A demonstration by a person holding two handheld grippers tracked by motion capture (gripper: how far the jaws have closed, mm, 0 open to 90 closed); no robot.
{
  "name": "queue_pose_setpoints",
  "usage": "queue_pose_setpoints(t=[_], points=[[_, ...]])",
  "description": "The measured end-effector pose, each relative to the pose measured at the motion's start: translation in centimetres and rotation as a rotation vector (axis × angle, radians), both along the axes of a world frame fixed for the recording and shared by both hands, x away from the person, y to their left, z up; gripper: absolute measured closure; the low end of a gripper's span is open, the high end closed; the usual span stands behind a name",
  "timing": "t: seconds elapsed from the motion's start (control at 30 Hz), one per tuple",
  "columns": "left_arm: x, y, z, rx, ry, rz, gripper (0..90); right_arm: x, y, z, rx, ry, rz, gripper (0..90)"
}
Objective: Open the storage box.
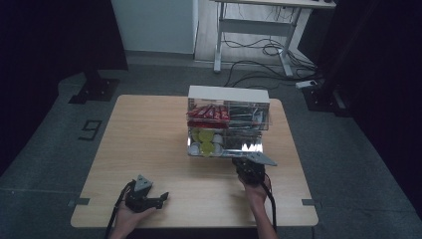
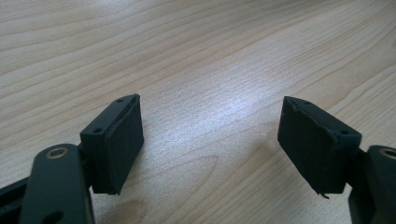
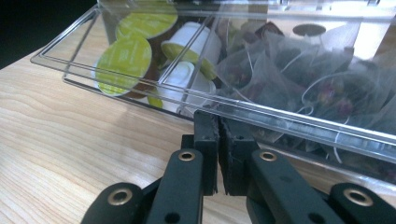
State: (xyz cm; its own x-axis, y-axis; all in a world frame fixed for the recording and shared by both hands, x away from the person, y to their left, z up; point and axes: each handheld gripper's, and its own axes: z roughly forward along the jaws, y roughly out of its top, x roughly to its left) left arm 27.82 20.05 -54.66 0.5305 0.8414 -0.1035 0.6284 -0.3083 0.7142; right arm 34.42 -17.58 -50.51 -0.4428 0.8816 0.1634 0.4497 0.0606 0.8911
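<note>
A clear two-tier organizer with a white top stands on the wooden table. Red sachets fill its upper tier. Its lower drawer is pulled out toward me, holding yellow-lidded capsules on one side and mesh tea bags on the other. My right gripper is shut, its tips against the drawer's clear front rim, with nothing visible between the pads. In the high view the right gripper sits just in front of the drawer. My left gripper is open over bare wood near the table's front left.
The table's front edge runs just below both hands. Beyond the table's far edge are a white desk frame and loose cables on the floor. Bare wood lies left of the organizer.
</note>
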Motion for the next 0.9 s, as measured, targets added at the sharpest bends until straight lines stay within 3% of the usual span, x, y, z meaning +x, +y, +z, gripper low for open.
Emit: queue_pose_setpoints(t=[0.2,0.37,0.9], points=[[0.01,0.02,0.01,0.000,0.001,-0.001,22.2,0.12,-0.06,-0.11,0.029,0.015,0.005,85.6],[0.00,-0.02,0.00,0.002,0.000,-0.001,22.1,-0.08,0.31,0.28,-0.002,-0.011,0.006,85.7],[0.04,-0.06,0.00,0.004,0.000,-0.002,21.9,0.18,0.21,0.17,0.014,0.003,0.012,87.9]])
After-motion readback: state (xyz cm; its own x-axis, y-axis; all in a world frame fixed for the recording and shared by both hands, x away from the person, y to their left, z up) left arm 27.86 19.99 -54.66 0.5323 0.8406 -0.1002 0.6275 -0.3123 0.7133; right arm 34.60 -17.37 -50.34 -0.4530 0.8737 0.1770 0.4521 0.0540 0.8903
